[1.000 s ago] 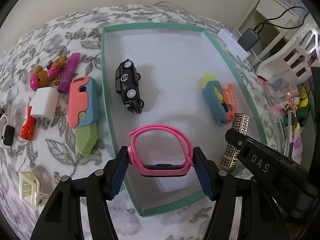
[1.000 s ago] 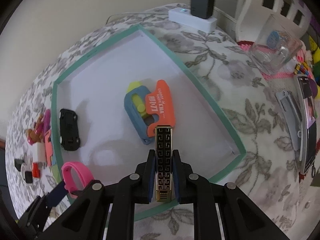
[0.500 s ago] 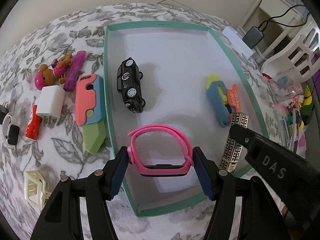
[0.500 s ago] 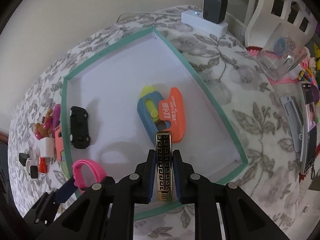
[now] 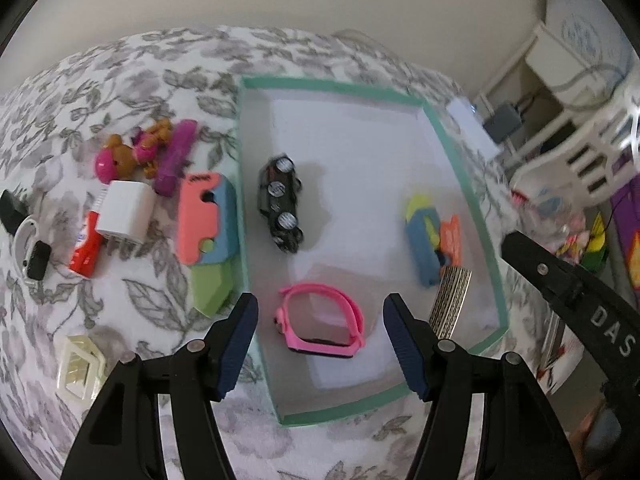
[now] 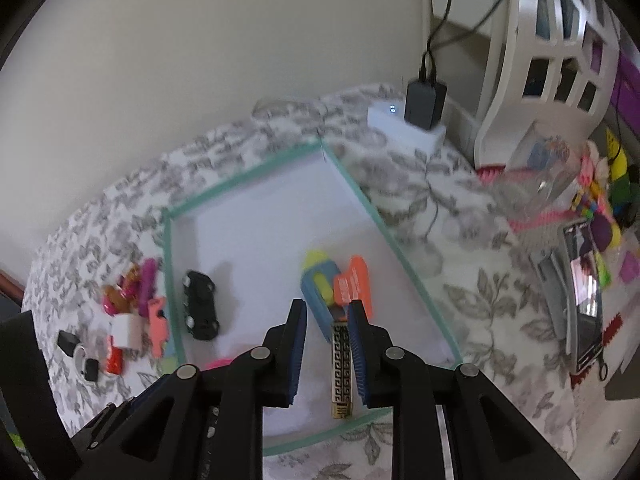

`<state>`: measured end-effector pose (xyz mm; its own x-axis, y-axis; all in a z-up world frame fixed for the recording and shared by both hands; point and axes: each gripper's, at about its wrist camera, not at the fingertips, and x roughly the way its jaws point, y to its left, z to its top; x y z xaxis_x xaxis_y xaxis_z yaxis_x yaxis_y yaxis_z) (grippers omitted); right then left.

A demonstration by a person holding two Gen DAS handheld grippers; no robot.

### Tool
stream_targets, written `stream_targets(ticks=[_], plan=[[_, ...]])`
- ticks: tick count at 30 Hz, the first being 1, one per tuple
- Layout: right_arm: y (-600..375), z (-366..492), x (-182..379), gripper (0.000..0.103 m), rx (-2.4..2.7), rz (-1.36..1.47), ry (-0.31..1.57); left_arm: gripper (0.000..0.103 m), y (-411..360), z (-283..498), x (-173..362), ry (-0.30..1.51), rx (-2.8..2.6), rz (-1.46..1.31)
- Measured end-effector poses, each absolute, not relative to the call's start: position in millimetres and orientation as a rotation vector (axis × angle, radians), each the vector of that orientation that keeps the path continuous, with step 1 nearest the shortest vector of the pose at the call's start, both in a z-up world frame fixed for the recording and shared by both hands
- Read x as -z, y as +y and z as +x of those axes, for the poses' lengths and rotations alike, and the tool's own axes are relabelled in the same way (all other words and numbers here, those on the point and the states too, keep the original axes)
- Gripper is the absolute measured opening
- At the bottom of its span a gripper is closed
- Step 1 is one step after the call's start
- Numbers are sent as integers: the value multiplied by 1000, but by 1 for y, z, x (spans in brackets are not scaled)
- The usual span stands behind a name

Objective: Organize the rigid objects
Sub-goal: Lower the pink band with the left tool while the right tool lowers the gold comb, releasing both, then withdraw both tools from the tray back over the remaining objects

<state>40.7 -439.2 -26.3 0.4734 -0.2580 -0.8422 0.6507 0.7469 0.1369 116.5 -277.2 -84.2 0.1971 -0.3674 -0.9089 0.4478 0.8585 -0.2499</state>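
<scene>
One "DAS"-lettered right gripper [image 5: 612,336]

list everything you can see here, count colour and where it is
tray: 1, white, teal rim, on floral cloth
toy car: 1, black, in tray, left
watch band: 1, pink, in tray, near edge
folding toy: 1, blue-orange-yellow, in tray, right
patterned bar: 1, black-gold, in tray beside folding toy
second folding toy: 1, coral-blue-green, left of tray
charger block: 1, white, left of tray
doll: 1, pink-brown, far left
left gripper: open above watch band
right gripper: open around patterned bar
</scene>
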Motion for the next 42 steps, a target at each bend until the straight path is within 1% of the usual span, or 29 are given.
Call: stream_targets(ticks=[6,7,8,9,10,11,12,13,14,15,16,17,18,19,20,24,27,30,32,36,42], plan=[[-430,41,8,24,578,448,858,72,-250,131,67,1193,447,19],[-427,43,8,24,573,441,858,75,-244,134,65,1185,424,12],[-424,46,9,24,567,432,863,84,-239,136,63,1180,401,6],[-421,49,12,24,561,424,872,89,-232,139,61,1171,378,-2],[-419,50,14,24,555,419,881,89,-225,142,58,1160,357,-11],[-415,53,18,27,546,416,895,90,-219,144,56,1152,336,-16],[-413,54,20,35,539,418,901,91,-212,149,54,1144,307,-20],[-409,57,23,40,529,420,906,93,-205,151,53,1136,286,-27],[-406,60,25,47,515,421,910,96,-196,154,51,1127,257,-35],[-402,61,27,49,507,417,914,99,-188,157,51,1122,230,-43],[-398,63,29,50,501,410,919,99,-180,159,50,1118,207,-52],[-394,66,31,54,495,402,925,99,-172,162,49,1115,182,-61],[-391,68,33,60,488,398,930,99,-161,166,48,1113,151,-74],[-386,70,36,64,477,395,937,99,-153,168,48,1112,129,-85],[-382,72,37,70,466,393,941,99,-142,171,48,1112,104,-99],[-362,81,45,79,407,381,962,100,-99,178,47,1101,1,-159],[-343,90,50,84,357,362,980,100,-72,182,43,1077,-76,-176],[-326,96,53,86,311,349,993,100,-50,184,42,1072,-136,-173],[-314,101,55,87,277,346,1001,100,-40,185,42,1074,-167,-172],[-288,110,63,92,201,346,1026,100,-21,188,50,1097,-205,-178],[-246,121,77,92,81,294,1095,100,-10,189,66,1158,-227,-174]])
